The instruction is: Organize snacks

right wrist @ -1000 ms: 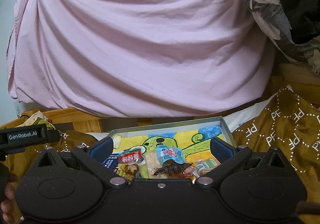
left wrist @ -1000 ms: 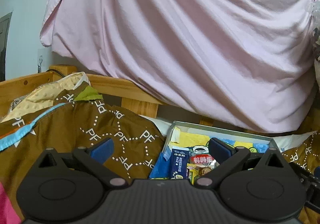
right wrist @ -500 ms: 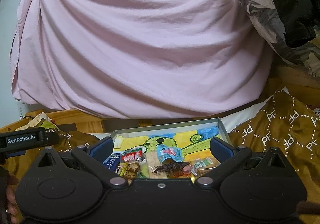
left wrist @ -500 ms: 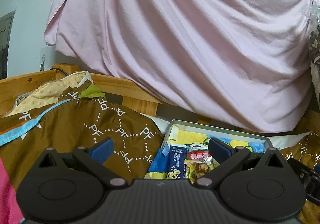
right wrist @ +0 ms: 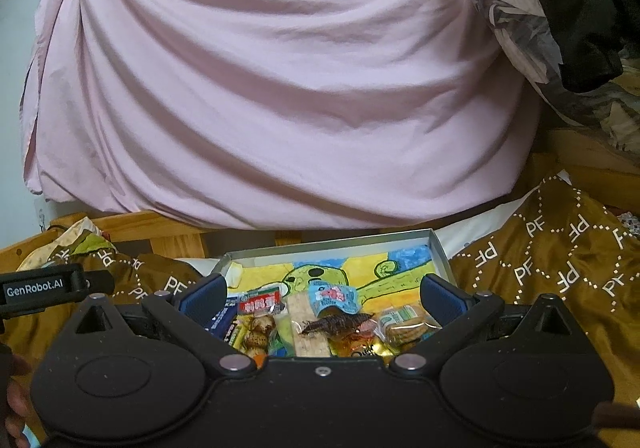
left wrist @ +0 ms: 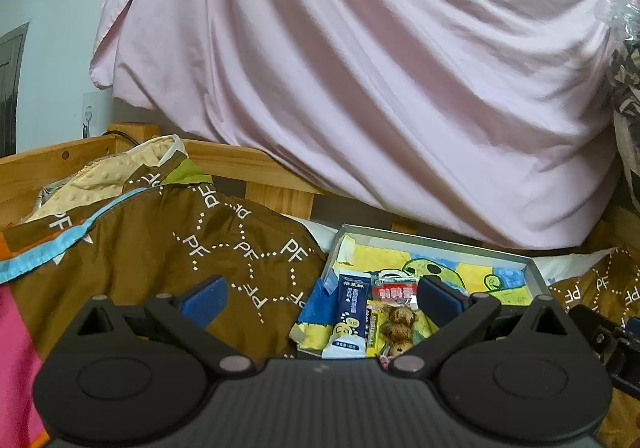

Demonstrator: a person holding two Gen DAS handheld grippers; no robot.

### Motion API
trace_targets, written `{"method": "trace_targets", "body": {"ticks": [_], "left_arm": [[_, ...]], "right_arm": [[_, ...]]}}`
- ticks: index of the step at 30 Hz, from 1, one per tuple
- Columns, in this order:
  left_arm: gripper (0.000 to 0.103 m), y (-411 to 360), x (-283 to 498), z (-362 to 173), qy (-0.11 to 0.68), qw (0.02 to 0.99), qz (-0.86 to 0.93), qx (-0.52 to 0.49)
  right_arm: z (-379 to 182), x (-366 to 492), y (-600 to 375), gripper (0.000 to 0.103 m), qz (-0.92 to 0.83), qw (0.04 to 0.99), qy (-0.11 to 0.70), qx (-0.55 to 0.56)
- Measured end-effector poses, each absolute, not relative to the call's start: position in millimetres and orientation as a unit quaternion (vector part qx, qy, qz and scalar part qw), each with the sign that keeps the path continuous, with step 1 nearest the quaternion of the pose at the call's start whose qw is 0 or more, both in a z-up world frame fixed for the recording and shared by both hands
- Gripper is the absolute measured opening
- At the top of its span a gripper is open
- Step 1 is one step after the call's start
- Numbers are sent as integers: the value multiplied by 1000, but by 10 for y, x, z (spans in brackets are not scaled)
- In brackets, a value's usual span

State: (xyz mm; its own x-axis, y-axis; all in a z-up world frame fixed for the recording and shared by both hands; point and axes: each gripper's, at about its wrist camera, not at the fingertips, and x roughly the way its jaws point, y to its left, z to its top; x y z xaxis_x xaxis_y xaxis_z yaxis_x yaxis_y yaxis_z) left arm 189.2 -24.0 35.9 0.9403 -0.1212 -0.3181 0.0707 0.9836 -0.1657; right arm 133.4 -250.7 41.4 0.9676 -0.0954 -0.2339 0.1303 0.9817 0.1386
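Snack tray on the bed, both tools empty above it.

Left wrist view: the left tool (left wrist: pixel 320 298) hangs spread wide, gripping nothing, over the brown quilt (left wrist: pixel 168 248) and the tray's (left wrist: pixel 436 244) left edge (blue packet (left wrist: pixel 352 312) nearest). Right wrist view: the right tool (right wrist: pixel 320 298) is likewise released, centred over the tray (right wrist: pixel 332 246), where snack packets (right wrist: pixel 320 320) lie crowded along its near side.

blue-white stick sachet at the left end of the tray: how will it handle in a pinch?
The blue-and-white sachet looks like a thin, flat, long packet, so probably light and floppy, sagging if pinched at one end. It lies flat among other packets in the tray, so an edge may be hard to catch. Its film looks glossy, possibly slippery.
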Motion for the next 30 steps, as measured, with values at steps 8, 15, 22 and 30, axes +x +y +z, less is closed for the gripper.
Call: {"method": "trace_targets", "body": {"ticks": [8,15,22,30], "left_arm": [[103,-237,1678,343,169,982,-43,-65],[103,-235,1510,338,168,983,-42,-55],[103,-224,1270,325,168,984,-41,-46],[103,-171,1031,280,181,981,-38,-55]], "right_arm": [[439,1097,-2488,102,-56,990,112,65],[467,944,-2481,102,-53,991,111,60],[475,718,-2482,102,-50,991,113,53],[508,480,-2499,102,-48,991,111,53]]}}
